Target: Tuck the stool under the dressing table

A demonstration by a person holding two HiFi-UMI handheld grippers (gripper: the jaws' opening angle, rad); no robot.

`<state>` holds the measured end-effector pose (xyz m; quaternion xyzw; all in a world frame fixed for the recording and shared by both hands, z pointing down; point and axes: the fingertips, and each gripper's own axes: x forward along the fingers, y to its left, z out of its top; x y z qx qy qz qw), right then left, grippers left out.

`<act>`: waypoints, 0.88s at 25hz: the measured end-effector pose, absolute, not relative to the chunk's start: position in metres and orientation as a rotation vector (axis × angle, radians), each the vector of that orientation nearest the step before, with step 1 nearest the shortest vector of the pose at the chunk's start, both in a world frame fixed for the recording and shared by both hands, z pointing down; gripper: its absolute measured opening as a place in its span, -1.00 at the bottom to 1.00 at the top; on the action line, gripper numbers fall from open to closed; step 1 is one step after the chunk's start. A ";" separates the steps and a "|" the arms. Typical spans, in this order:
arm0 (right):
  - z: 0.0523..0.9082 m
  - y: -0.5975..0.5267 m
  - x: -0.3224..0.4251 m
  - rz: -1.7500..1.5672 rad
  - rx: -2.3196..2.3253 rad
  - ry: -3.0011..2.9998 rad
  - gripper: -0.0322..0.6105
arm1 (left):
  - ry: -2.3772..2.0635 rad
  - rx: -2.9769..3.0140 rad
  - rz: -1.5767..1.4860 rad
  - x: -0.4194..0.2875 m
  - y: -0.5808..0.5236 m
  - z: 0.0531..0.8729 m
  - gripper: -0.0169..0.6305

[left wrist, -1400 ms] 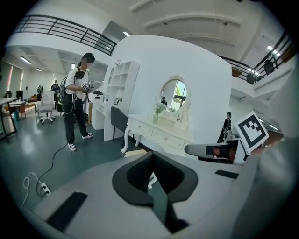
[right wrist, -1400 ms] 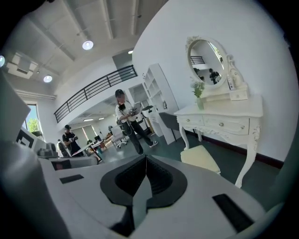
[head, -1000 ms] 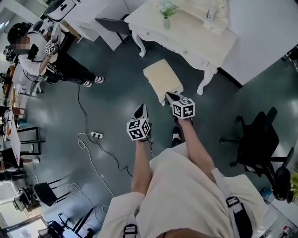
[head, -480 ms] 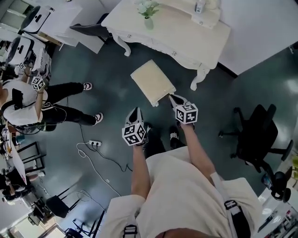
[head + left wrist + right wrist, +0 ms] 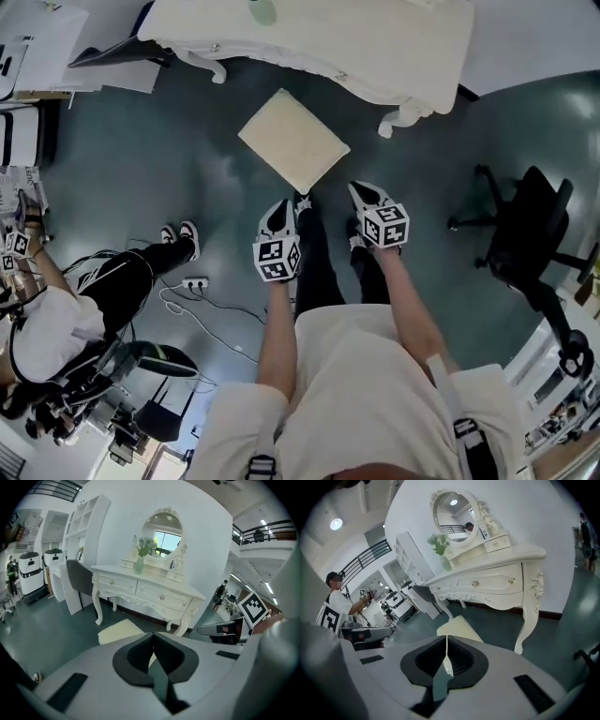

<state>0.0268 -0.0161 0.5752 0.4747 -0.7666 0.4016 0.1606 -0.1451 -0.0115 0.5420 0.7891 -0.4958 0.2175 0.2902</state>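
Note:
The stool [image 5: 293, 141], a square cream cushion seen from above, stands on the dark floor just in front of the white dressing table [image 5: 394, 47], outside its leg space. My left gripper [image 5: 282, 210] is shut and empty, its tip just short of the stool's near corner. My right gripper [image 5: 362, 193] is also shut and empty, a little right of that corner. In the left gripper view the stool [image 5: 123, 631] lies beyond the closed jaws [image 5: 153, 641], before the table [image 5: 145, 590]. The right gripper view shows the stool [image 5: 457, 626] past its closed jaws [image 5: 446, 653].
A black office chair [image 5: 534, 234] stands at the right. Another person [image 5: 66, 319] is at the left, with a power strip and cables [image 5: 194, 281] on the floor nearby. A dark chair [image 5: 79, 578] and white shelving stand left of the table.
I have stepped closer to the table, so stool and table sit higher and nearer in the head view. Both grippers stay shut near the stool's near edge. The other person has shifted lower left.

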 end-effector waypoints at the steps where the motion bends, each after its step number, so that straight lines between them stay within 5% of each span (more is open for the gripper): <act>1: 0.587 -0.019 0.026 1.155 1.366 -2.174 -0.76 | -1.297 2.114 0.592 -0.144 -0.019 0.556 -0.90; 22: 0.821 -0.059 -0.069 1.233 1.256 -2.080 -0.76 | -1.113 2.080 0.745 -0.185 -0.086 0.822 -0.90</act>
